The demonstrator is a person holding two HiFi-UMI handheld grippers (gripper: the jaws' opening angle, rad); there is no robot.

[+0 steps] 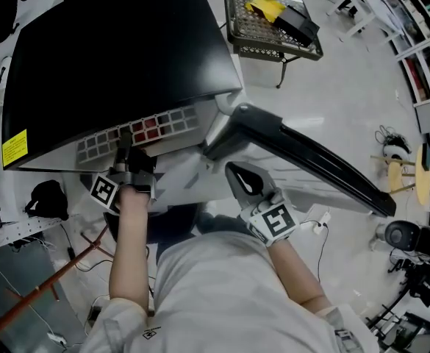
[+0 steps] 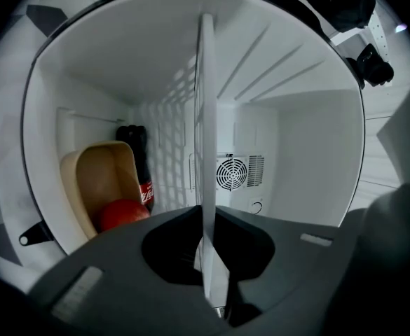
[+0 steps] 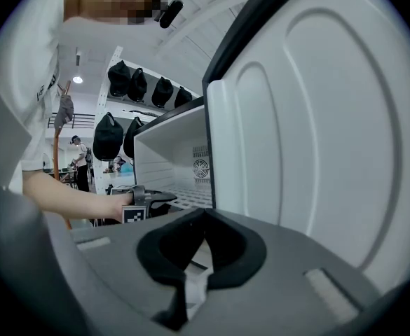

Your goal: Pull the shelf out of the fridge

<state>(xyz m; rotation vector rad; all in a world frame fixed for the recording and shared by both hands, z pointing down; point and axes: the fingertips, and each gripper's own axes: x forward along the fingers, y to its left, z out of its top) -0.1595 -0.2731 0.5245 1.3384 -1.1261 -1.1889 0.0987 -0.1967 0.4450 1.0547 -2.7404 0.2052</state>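
From above, the black fridge (image 1: 104,50) stands with its door (image 1: 310,160) swung open to the right. The white shelf (image 1: 163,123), with a grid pattern, shows at the fridge's front opening. My left gripper (image 1: 126,144) is at the shelf's front edge. In the left gripper view the shelf (image 2: 206,117) runs edge-on as a thin white plate between the jaws, and the left gripper (image 2: 206,214) is shut on it. My right gripper (image 1: 238,173) hangs shut and empty beside the inner door panel (image 3: 317,117).
Inside the fridge, on one side of the shelf, are a beige bowl (image 2: 103,177), a red round fruit (image 2: 120,214) and a dark cola bottle (image 2: 140,159). A wire basket table (image 1: 273,39) stands behind the door. An orange pole (image 1: 45,293) and cables lie at lower left.
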